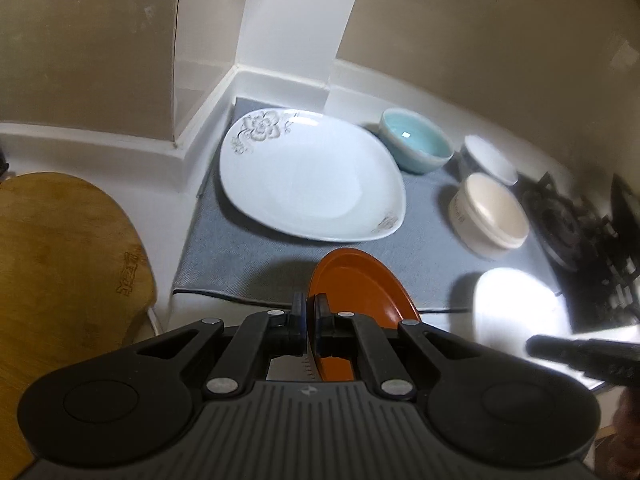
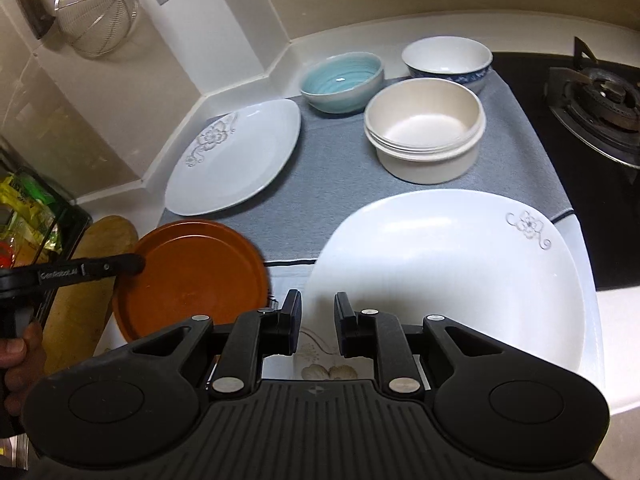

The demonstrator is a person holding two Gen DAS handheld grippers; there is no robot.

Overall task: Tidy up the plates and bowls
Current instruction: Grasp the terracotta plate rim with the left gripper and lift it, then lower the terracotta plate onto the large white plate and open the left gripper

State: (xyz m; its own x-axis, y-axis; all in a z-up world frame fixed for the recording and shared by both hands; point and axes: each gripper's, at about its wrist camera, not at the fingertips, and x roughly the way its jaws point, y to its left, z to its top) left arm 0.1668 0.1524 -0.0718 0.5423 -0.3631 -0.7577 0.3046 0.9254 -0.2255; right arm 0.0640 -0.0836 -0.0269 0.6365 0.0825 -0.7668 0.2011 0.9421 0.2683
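My left gripper is shut on the rim of a small orange plate, held tilted above the front edge of the grey mat. The right wrist view shows this gripper side-on, clamping the orange plate. My right gripper stands open with a clear gap; the left rim of a large white flowered plate lies by its fingers. A second white flowered plate rests at the mat's back left. Behind are a teal bowl, stacked cream bowls and a blue-patterned white bowl.
A gas burner sits on black glass right of the mat. A wooden cutting board lies to the left. A metal strainer hangs on the wall. A basket of packets is at far left, and a hand holds the left gripper.
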